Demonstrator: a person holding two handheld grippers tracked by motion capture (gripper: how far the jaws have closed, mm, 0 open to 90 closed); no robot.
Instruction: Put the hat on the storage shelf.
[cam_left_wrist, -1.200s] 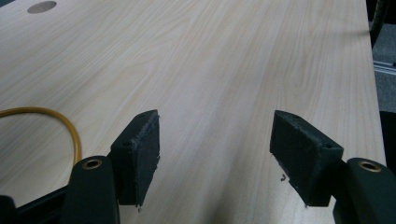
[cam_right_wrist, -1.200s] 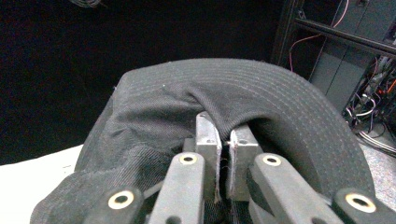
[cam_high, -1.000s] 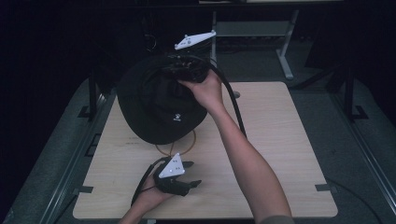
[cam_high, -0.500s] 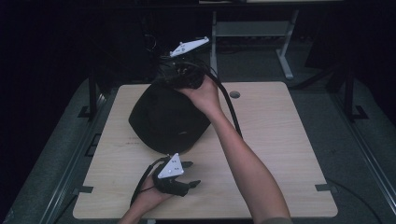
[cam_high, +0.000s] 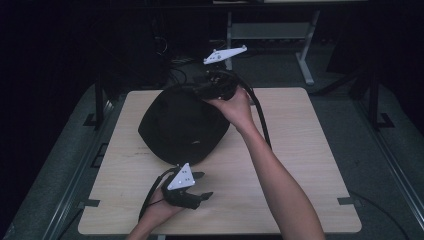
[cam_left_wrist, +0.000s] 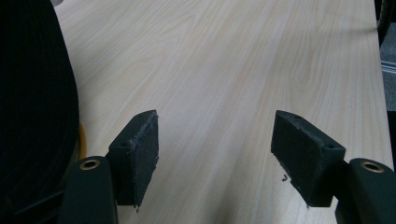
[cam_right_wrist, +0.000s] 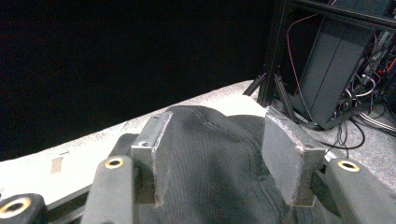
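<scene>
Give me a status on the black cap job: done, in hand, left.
Done: the black cap lies crown up on the wooden table. In hand: the right tool sits at its far edge, jaws just opened, fabric between them but not pressed. The left tool waits open near the front edge. Left: drawing the right tool clear.

A dim room with a light wooden table (cam_high: 310, 150) in the middle, its top pale with a fine grain and rounded corners. The table stands on grey carpet (cam_high: 380, 165). Black metal frame rails (cam_high: 372, 95) run along both sides of the table. Behind the table stands a pale metal stand (cam_high: 300, 55) with a shelf. Tangled cables (cam_right_wrist: 359, 102), some red, hang beside a dark cabinet (cam_right_wrist: 327, 74) at the far edge. The far wall is black and unlit; light falls mainly on the tabletop.
</scene>
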